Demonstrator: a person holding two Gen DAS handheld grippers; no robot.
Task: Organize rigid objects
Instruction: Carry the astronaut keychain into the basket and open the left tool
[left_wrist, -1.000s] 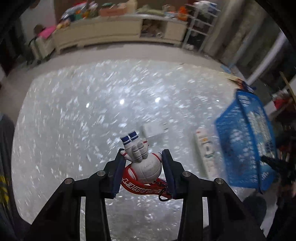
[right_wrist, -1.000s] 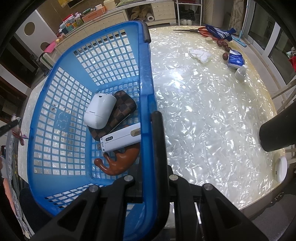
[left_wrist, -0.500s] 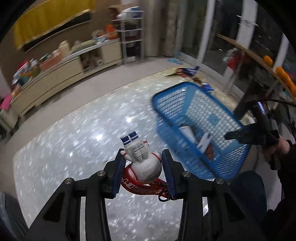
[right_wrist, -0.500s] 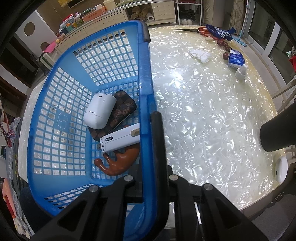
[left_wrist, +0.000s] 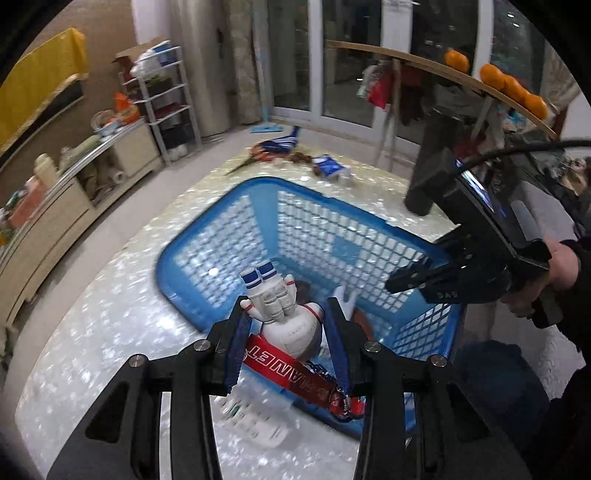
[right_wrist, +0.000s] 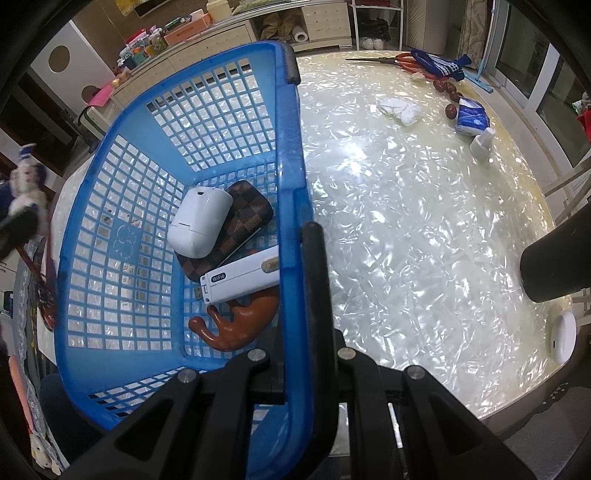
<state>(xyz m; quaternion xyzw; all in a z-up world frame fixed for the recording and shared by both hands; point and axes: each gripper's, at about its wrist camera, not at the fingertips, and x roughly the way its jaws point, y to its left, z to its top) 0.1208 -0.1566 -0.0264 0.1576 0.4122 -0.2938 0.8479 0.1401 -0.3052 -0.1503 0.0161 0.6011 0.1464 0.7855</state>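
Blue basket (right_wrist: 291, 206): your right gripper (right_wrist: 295, 295) clamps its near rim, steadying it on the desk (right_wrist: 424, 229). Your left gripper (left_wrist: 288, 325) holds the astronaut figure (left_wrist: 284, 314) between its fingers above the basket's left wall, apparently ready to drop it in.

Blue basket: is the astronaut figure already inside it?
No, the astronaut figure sits clamped between the left gripper's fingers, outside the blue basket.

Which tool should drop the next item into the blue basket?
Left. The left tool already grips the astronaut figure beside the basket; the right tool is clamped on its rim.
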